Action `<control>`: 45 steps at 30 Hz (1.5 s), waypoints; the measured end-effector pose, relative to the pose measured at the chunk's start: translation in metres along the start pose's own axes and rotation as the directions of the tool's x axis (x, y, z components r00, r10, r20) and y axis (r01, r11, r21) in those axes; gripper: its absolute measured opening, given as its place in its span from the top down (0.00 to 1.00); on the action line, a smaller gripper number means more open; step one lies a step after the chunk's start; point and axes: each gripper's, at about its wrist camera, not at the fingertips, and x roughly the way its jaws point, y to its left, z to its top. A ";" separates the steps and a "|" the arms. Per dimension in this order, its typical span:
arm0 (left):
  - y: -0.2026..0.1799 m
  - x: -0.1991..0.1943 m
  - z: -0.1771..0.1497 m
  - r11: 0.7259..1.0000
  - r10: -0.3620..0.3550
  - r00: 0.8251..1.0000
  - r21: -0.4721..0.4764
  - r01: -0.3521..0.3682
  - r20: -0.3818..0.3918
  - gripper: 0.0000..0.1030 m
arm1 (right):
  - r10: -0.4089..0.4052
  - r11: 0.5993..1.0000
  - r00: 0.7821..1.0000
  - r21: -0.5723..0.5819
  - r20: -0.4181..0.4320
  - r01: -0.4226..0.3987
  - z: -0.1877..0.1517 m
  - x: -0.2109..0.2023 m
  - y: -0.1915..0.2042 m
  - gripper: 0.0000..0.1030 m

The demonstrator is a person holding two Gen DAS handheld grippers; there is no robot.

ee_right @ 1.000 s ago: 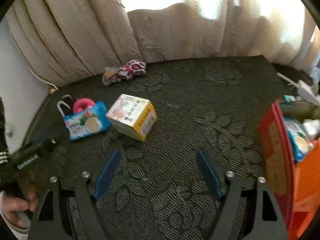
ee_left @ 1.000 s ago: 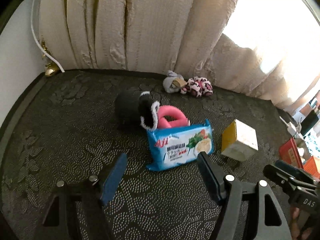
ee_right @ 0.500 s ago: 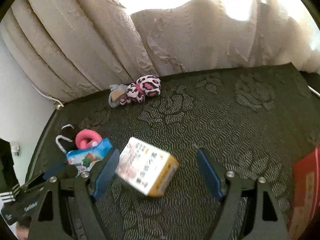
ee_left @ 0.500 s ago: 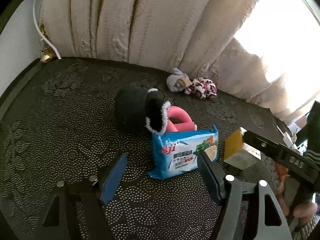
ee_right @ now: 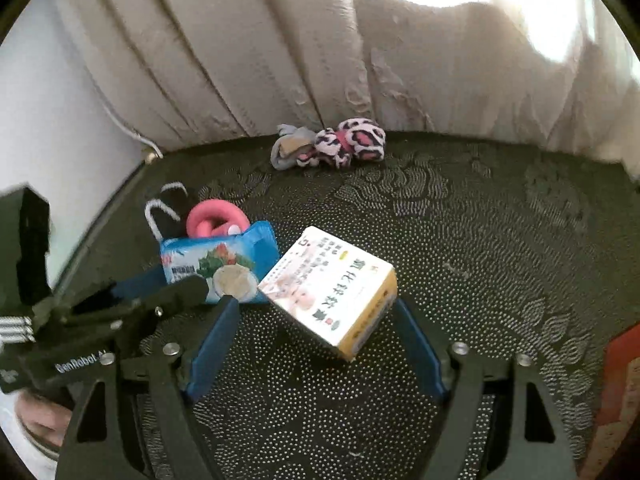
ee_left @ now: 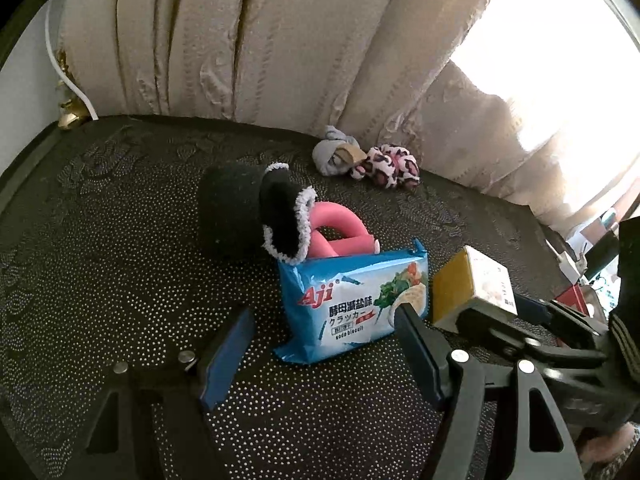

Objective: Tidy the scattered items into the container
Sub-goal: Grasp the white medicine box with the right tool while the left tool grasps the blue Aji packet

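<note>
- The surface was a dark cloth woven with a raised rose pattern and speckled with pale dots; it ran back to a wall of heavy cream curtains.
- Strong daylight burned through the curtains at the upper right of the left wrist view, washing that corner out.
- At the far left a white wall met the cloth's edge, with a thin white cord running down it to a small brass fitting.
- The left gripper hung over the cloth with its blue fingers spread apart; the blue cracker packet stood just ahead of them, not touched.
- Behind the packet lay a pink ring-shaped thing and a black fuzzy item with white trim, all close together.
- The right gripper had just been closing, and the white-and-yellow box sat between its fingers, tilted — I could not tell whether the pads yet pressed on it.
- Near the curtains a grey bundle touched a pink leopard-print bundle.
- A red container showed only as a sliver at the right edge of the right wrist view, well apart from the scattered things.
</note>
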 end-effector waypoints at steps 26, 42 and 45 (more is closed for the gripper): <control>-0.067 -0.021 -0.013 0.932 -0.224 0.974 0.283 0.225 -0.036 0.28 | -0.199 0.972 0.980 0.131 0.024 0.194 -0.017 -0.027 -0.035 0.58; -0.102 -0.049 -0.049 0.692 -0.282 0.943 0.643 0.327 -0.176 0.28 | -0.271 0.933 0.962 0.256 0.038 0.252 -0.018 -0.043 -0.062 0.40; -0.095 -0.045 -0.047 0.711 -0.211 0.965 0.653 0.260 -0.155 0.28 | -0.266 0.936 0.963 0.253 0.051 0.246 -0.018 -0.046 -0.059 0.40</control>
